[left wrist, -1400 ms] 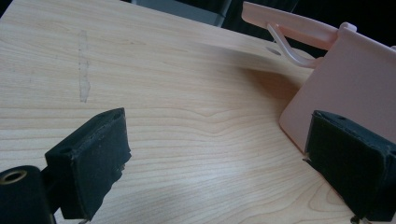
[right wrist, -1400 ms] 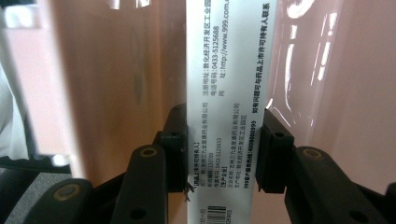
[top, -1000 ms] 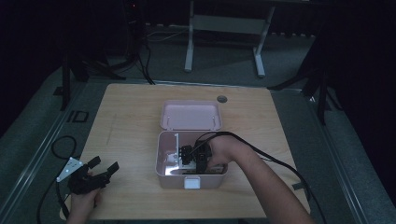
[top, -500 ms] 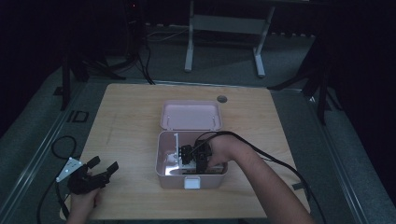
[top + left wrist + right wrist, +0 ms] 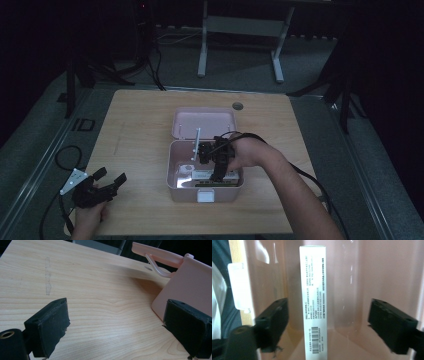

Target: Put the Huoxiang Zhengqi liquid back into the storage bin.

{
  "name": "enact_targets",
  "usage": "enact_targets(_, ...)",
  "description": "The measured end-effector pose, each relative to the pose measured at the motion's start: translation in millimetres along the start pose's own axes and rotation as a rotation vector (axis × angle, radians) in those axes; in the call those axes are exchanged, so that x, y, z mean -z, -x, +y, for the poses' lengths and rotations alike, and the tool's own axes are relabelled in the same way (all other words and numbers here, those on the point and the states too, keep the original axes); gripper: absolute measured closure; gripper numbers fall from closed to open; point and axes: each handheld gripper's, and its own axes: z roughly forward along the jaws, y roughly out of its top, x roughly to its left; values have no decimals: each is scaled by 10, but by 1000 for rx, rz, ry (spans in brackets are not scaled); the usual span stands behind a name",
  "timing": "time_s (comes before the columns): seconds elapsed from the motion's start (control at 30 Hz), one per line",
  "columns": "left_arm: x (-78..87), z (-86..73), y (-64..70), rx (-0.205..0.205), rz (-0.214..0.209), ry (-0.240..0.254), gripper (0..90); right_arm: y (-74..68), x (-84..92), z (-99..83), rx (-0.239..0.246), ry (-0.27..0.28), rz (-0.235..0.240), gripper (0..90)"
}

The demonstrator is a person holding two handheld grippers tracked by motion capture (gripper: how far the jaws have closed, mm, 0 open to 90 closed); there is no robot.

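My right gripper (image 5: 216, 165) hangs inside the open pink box (image 5: 172, 172), pointing down toward its floor. Its jaws have just been opening and now stand wide, with daylight on both sides of the slim white carton (image 5: 313, 302) between them; neither pad touches it. In the right gripper view the carton lies on the box floor, close along one pink wall, its printed face toward the camera. I judge that the placing of this carton is done and the release complete; what remains for this hand is to lift clear of the box.

My left gripper (image 5: 107, 182) rests near the front left corner of the wooden table (image 5: 140, 115), well apart from the box, jaws spread and holding nothing. In the left gripper view only bare tabletop lies between the pads, with a side wall of the box just beyond one of them.

The box lid (image 5: 204, 123) lies thrown back behind the box, its white handle (image 5: 195, 141) standing up at the hinge side. A small round white thing (image 5: 186, 169) sits on the box floor beside the carton; what it is cannot be told. If the box is to be closed, lid and front latch (image 5: 205, 195) are untouched as yet.

Writing: the carton carries a barcode near its lower end and several columns of fine print, too small to read. No brand name can be made out.
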Motion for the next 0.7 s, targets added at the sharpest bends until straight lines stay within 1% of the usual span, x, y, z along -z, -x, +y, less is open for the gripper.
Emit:
enact_targets(0.03, 0, 0, 0, 0, 0, 0, 68, -6, 30, -10, -8, 9, 6, 112)
enact_targets(0.07, 1, 0, 0, 1, -1, 1, 68, -6, 58, -24, -9, 24, 2, 109)
enact_targets(0.13, 2, 1, 1, 1, -2, 1, 68, -3, 118, -57, -23, 66, -24, 107)
enact_targets(0.2, 0, 0, 2, 1, 0, 1, 68, 4, 170, -95, -45, 112, -22, 105)
enact_targets(0.27, 0, 0, 1, 2, 0, 1, 68, -1, 203, -122, -57, 139, -25, 105)
enact_targets(0.4, 0, 0, 2, 2, 1, 2, 68, 0, 274, -199, -92, 214, -24, 105)
enact_targets(0.47, 0, 0, 2, 1, 1, 1, 68, 0, 313, -259, -113, 261, -22, 105)
enact_targets(0.5, 1, 0, 3, 2, 1, 1, 68, 5, 332, -294, -122, 294, -24, 105)
enact_targets(0.6, -2, 0, 3, 0, 0, -2, 68, 1, 369, -400, -150, 368, -13, 105)
enact_targets(0.63, -4, 0, 5, 0, -1, -3, 68, -9, 370, -430, -151, 381, -13, 105)
enact_targets(0.7, -4, 0, 7, -1, -1, -3, 68, -32, 372, -492, -156, 404, -28, 105)
